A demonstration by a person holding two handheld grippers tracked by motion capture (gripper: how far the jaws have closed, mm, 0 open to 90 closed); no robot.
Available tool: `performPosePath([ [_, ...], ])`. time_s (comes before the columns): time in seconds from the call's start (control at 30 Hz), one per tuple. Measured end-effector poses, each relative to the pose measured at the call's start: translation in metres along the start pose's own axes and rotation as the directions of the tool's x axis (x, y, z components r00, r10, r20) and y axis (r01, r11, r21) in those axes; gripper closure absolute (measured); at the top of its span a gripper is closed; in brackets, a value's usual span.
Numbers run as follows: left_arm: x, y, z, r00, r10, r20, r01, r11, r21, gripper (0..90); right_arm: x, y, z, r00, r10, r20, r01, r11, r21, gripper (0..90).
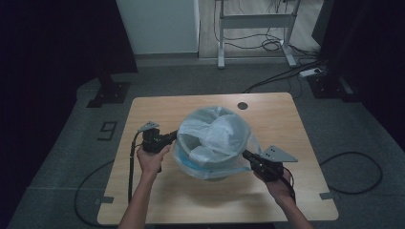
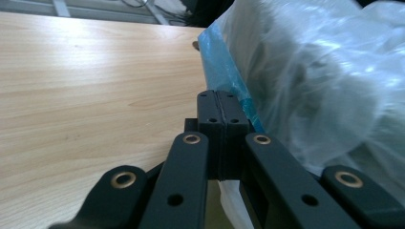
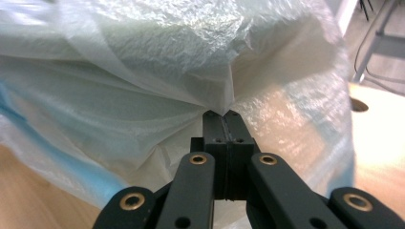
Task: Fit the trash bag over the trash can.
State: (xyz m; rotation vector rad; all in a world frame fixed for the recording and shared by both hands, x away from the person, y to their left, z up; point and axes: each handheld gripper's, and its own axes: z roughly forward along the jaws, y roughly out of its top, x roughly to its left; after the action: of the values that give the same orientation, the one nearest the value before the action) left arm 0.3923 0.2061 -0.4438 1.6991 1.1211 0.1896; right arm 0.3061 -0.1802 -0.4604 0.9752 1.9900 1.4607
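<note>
A translucent white plastic bag (image 1: 215, 138) with a pale blue band near its rim is draped over a round bin in the middle of the wooden table (image 1: 272, 119). My left gripper (image 1: 175, 137) is at the bag's left side. In the left gripper view its jaws (image 2: 220, 98) are pressed together on the blue-banded edge (image 2: 222, 67), and film trails out below them. My right gripper (image 1: 246, 155) is at the bag's right front. In the right gripper view it is shut (image 3: 222, 114) on a pinch of the film (image 3: 143, 71), which puckers at its tips.
A round cable hole (image 1: 242, 105) sits near the table's far edge. On the floor beyond are a white desk frame (image 1: 255, 21), cables, and a black stand base (image 1: 109, 93). A "9" (image 1: 108, 130) is marked on the floor at the left.
</note>
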Motion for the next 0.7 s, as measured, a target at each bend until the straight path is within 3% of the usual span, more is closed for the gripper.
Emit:
performPosePath([
  [0.13, 0.001, -0.003, 0.004, 0.9999, -0.004, -0.015, 0.005, 0.9997, 0.023, 89.8, -0.014, -0.012, 0.011, 0.9983, 0.056, 0.014, -0.056, 0.998, 0.032, 89.2],
  [0.17, 0.001, -0.004, 0.005, 0.9998, -0.001, -0.019, 0.002, 0.9996, 0.030, 89.8, -0.018, -0.018, 0.016, 0.9956, 0.093, 0.009, -0.093, 0.995, 0.043, 89.2],
  [0.33, 0.002, -0.009, 0.013, 0.9996, 0.001, -0.029, 0.001, 0.9977, 0.068, 89.8, -0.029, -0.041, 0.033, 0.9852, 0.171, 0.014, -0.172, 0.980, 0.099, 89.2],
  [0.6, 0.002, -0.021, 0.018, 0.9997, 0.002, -0.026, 0.000, 0.9944, 0.106, 89.7, -0.034, -0.058, 0.043, 0.9801, 0.198, 0.015, -0.198, 0.967, 0.163, 89.0],
  [0.7, 0.001, -0.025, 0.018, 0.9998, -0.007, -0.018, 0.009, 0.9950, 0.100, 89.5, -0.035, -0.063, 0.042, 0.9789, 0.203, 0.025, -0.204, 0.964, 0.173, 87.1],
])
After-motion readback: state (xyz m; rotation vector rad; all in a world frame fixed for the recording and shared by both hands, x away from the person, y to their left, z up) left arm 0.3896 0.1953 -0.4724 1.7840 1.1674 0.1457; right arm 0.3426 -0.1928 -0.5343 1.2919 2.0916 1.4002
